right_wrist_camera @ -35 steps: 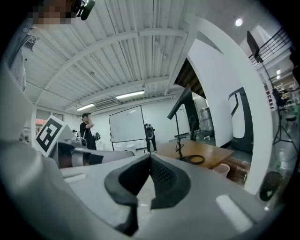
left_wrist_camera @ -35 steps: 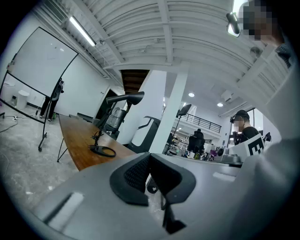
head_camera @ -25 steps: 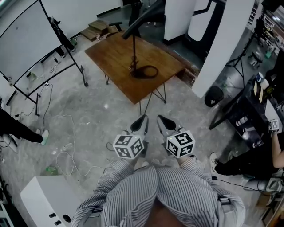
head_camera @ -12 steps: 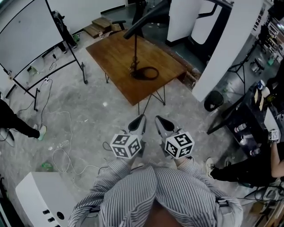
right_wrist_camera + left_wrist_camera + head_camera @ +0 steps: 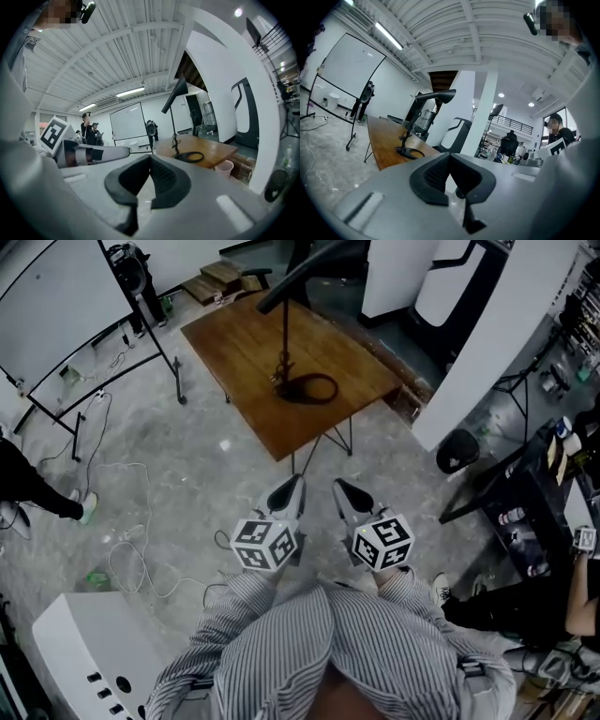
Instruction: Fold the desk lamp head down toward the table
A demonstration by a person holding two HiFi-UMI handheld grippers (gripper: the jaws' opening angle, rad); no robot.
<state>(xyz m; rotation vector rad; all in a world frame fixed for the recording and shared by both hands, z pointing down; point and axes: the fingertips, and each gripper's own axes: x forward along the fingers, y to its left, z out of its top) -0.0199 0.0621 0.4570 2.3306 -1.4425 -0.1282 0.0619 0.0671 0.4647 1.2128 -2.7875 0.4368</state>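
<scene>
Shifted slightly since a second ago: left gripper (image 5: 295,484) and right gripper (image 5: 339,487), side by side over floor (image 5: 187,474), jaws together, empty. Lamp (image 5: 283,334) upright on counter (image 5: 234,343), head raised, well ahead.

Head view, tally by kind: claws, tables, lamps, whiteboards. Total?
Claws: 2 (left claw, right claw, both shut and empty)
Wooden table: 1
Desk lamp: 1
Whiteboard: 1
Total: 5
</scene>
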